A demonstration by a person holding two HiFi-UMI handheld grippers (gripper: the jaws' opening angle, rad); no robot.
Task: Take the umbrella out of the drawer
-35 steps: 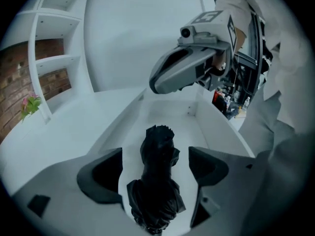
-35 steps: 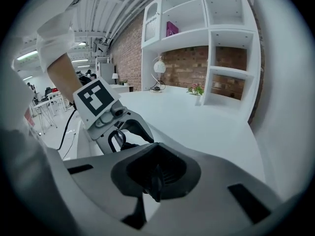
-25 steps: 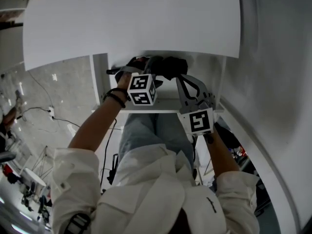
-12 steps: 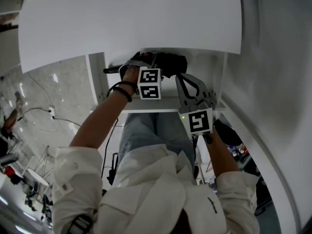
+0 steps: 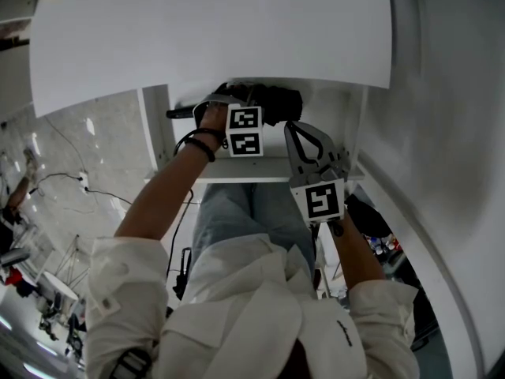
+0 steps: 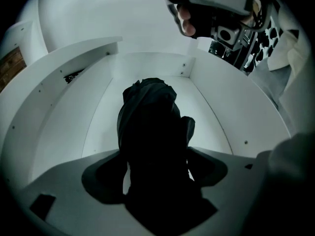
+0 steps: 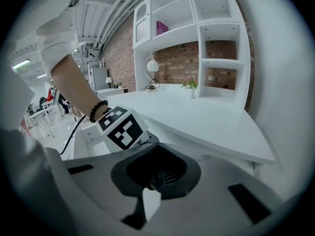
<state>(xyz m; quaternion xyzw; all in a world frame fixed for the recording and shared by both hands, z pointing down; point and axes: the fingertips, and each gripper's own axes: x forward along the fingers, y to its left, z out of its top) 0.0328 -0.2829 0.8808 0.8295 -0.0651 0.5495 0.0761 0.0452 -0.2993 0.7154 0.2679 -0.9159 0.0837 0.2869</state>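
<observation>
A black folded umbrella (image 6: 150, 127) is clamped in my left gripper (image 6: 155, 149), which is shut on it and holds it over the open white drawer (image 6: 147, 65). From the head view the umbrella (image 5: 278, 103) sits just under the desk's front edge, with the left gripper (image 5: 251, 103) and its marker cube around it. The drawer's front panel (image 5: 260, 170) lies below them. My right gripper (image 5: 309, 136) hangs to the right over the drawer, jaws together and holding nothing. In the right gripper view its jaws (image 7: 147, 183) meet below the left gripper's cube (image 7: 122, 127).
The white desk top (image 5: 213, 30) overhangs the drawer closely. A white shelf unit (image 7: 211, 38) with a small plant (image 7: 189, 84) and a lamp (image 7: 152, 65) stands at the desk's far end. Cables (image 5: 79, 184) lie on the floor at left. The person's legs are under the drawer.
My left gripper has turned and lifted slightly toward the desk edge with the umbrella in it. The right gripper has hardly moved.
</observation>
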